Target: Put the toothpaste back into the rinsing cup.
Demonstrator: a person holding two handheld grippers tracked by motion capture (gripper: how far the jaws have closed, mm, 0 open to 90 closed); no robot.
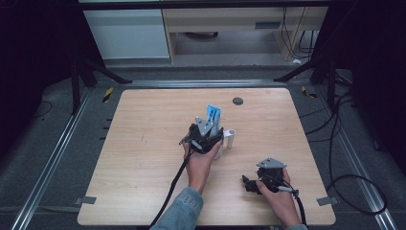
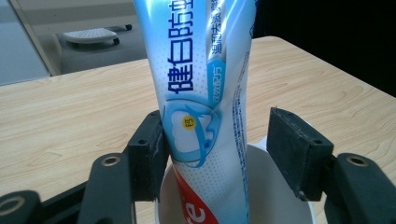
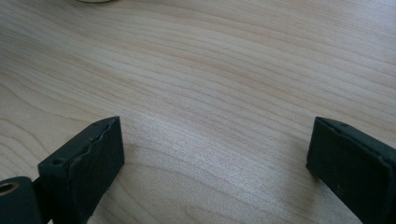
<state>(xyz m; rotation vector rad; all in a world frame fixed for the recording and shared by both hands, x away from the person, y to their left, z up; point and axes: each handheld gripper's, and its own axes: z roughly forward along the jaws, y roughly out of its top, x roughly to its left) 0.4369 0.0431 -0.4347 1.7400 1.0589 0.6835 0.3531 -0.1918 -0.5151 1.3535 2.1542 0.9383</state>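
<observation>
A blue and white toothpaste tube [image 2: 201, 93] stands upright in a white cup [image 2: 280, 196]. My left gripper [image 2: 219, 126] is open around the tube: the left pad [image 2: 149, 154] lies against it, and the right pad [image 2: 294, 149] stands clear with a gap. From above, the left gripper [image 1: 207, 136] sits near the table's middle, the tube [image 1: 214, 114] rising behind it and the cup [image 1: 229, 139] at its right. My right gripper [image 1: 249, 184] rests low near the front right, open [image 3: 215, 158] over bare wood with nothing between its pads.
A small dark round disc [image 1: 238, 100] lies near the far edge of the wooden table [image 1: 143, 153]. Cables [image 1: 349, 182] trail on the floor to the right. A white cabinet [image 1: 127, 33] and a wooden desk [image 1: 230, 21] stand behind the table.
</observation>
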